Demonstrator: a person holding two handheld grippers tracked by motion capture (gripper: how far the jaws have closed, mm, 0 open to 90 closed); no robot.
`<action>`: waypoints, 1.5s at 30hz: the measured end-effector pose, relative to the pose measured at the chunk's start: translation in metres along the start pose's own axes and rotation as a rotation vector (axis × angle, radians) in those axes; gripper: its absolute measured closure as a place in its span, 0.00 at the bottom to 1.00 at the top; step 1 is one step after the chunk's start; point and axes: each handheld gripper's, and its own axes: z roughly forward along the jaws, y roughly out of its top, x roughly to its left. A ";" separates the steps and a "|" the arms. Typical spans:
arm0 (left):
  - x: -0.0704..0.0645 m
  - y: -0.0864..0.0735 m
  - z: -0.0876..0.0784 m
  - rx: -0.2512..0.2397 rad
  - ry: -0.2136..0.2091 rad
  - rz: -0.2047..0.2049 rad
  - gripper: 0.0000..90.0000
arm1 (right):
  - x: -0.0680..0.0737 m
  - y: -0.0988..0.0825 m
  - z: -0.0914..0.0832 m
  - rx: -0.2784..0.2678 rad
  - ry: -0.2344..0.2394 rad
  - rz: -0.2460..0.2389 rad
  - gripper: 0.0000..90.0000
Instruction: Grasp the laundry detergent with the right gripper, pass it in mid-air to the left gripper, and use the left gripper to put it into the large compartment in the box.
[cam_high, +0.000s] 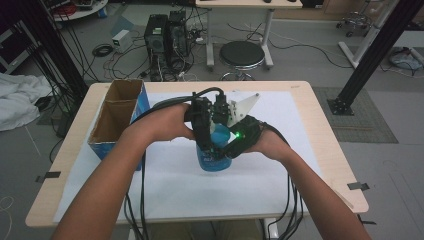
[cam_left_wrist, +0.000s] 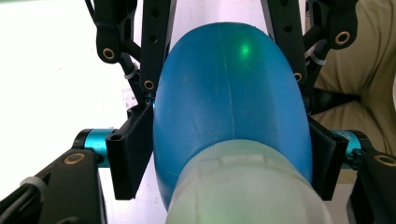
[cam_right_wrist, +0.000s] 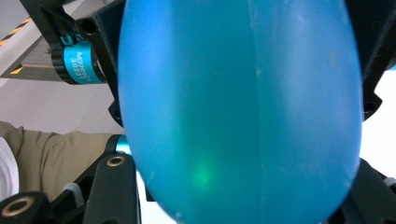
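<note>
- Near edge: both forearms come in from bottom of high view, meet over mid-table. White sheet (cam_high: 165, 190) covers table (cam_high: 327, 150), prob. as work mat.
- Blue bottle (cam_high: 214, 159) stands roughly upright at table centre on the sheet, both tools clamped on its upper part; looks like a two-handed job, one side steadying, other working the top.
- Right gripper (cam_high: 239, 136): closed tight on bottle body, approaching from right. Right gripper view: blue body (cam_right_wrist: 238, 107) between its jaws, pressed both sides. Likely the anchor grip so bottle can't spin or tip.
- Left gripper (cam_high: 204, 125): from left/above, jaws part-closed round the bottle. Left gripper view: pale cap (cam_left_wrist: 247, 186) nearest lens, blue shoulder (cam_left_wrist: 229, 93) beyond, pads (cam_left_wrist: 133, 154) touching both flanks. Grip on shoulder just past cap; suggests cap work next, can't confirm.
- Green LED glint on the plastic in both gripper views, off gripper electronics.
- Left of hands: open cardboard box (cam_high: 117, 117) w/ blue side, two compartments, touching nothing in play; prob. source or drop-off for bottle.
- Far: stool (cam_high: 242, 55), PC towers (cam_high: 165, 35), cables on floor beyond table.
</note>
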 end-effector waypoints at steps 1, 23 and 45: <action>0.000 0.000 0.000 -0.003 -0.005 0.001 0.34 | 0.000 0.000 0.000 -0.001 0.000 0.000 0.50; -0.004 0.000 0.000 -0.010 -0.008 0.029 0.41 | 0.002 0.000 0.000 0.004 -0.004 -0.006 0.50; -0.013 0.018 -0.003 -0.020 -0.039 0.081 0.42 | 0.009 -0.001 -0.014 0.056 -0.038 0.015 0.29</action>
